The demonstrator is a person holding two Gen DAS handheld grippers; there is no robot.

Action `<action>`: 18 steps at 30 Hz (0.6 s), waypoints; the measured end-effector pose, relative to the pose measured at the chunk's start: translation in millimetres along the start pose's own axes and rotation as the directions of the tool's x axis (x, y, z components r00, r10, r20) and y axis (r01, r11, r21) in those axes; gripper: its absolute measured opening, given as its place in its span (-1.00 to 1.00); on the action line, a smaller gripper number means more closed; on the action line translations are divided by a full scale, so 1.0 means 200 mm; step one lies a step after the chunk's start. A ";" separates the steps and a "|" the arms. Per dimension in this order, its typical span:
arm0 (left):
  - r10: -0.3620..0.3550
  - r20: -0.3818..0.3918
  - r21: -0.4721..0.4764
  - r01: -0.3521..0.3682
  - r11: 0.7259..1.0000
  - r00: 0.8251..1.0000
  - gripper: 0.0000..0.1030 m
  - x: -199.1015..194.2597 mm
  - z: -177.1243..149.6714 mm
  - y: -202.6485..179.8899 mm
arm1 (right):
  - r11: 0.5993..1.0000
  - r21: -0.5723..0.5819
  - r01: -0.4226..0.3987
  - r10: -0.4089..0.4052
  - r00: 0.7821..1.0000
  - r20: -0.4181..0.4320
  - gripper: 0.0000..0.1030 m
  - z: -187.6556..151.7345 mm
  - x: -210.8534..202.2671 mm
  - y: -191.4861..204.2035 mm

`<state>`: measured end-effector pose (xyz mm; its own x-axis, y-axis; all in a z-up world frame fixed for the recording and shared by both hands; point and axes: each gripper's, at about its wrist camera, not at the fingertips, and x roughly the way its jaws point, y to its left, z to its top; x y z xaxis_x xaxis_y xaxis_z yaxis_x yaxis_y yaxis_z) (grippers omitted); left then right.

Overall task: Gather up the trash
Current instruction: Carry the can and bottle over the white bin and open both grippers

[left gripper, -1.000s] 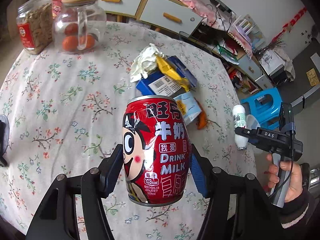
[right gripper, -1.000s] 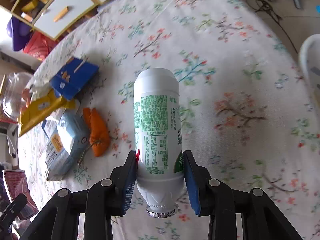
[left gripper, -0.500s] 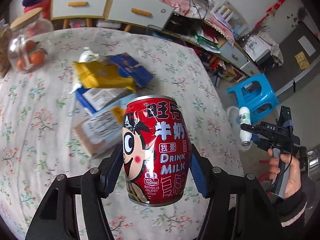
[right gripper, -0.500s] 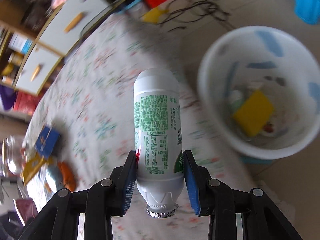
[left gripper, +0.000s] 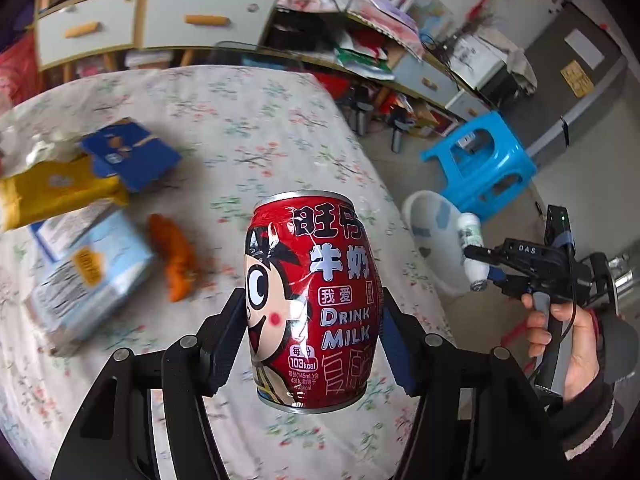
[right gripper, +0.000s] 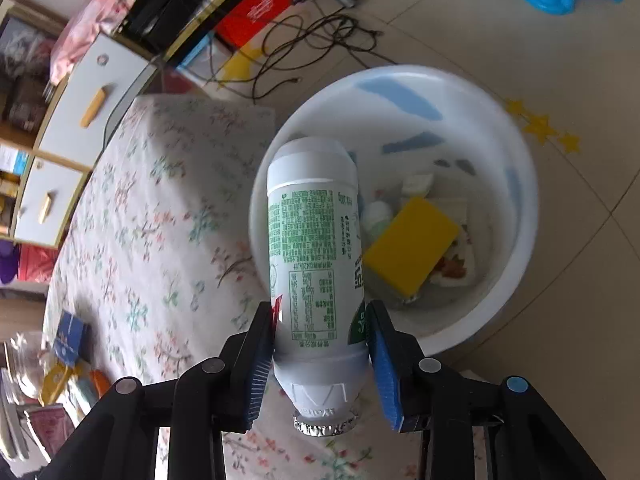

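Left jaws (left gripper: 314,340) clamped on red milk can (left gripper: 310,300), above bench (left gripper: 240,128) edge. Right jaws (right gripper: 320,352) gripping white bottle (right gripper: 316,256), cap toward camera, over rim of white bin (right gripper: 516,184) at 1 o'clock. Wrappers (left gripper: 80,216) at 9 o'clock.

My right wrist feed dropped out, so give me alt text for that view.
The right tongs grip a white bottle, foil-sealed mouth toward the camera, at the edge of the floral-clothed table. Just beyond it, a white bin on the floor holds a yellow box and other trash.
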<state>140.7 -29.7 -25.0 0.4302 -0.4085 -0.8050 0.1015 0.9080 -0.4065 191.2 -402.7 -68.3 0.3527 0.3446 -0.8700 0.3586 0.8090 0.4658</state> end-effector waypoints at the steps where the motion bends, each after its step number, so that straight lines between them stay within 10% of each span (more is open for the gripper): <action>1: -0.006 -0.005 0.008 0.006 1.000 1.000 0.27 0.02 0.00 -0.03 | 1.000 0.016 -0.007 0.007 1.000 0.000 -0.07 0.01 0.00 -0.02; 18: -0.097 -0.123 0.161 0.117 0.980 0.988 0.27 0.66 0.18 -0.73 | 0.993 0.024 0.117 -0.118 0.991 0.068 0.20 0.04 -0.21 -0.41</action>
<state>215.6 -211.8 -55.8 0.3048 -0.5032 -0.8086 0.2944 0.8572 -0.4225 153.1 -487.4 -67.9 0.3660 0.2132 -0.9059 0.4181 0.8320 0.3647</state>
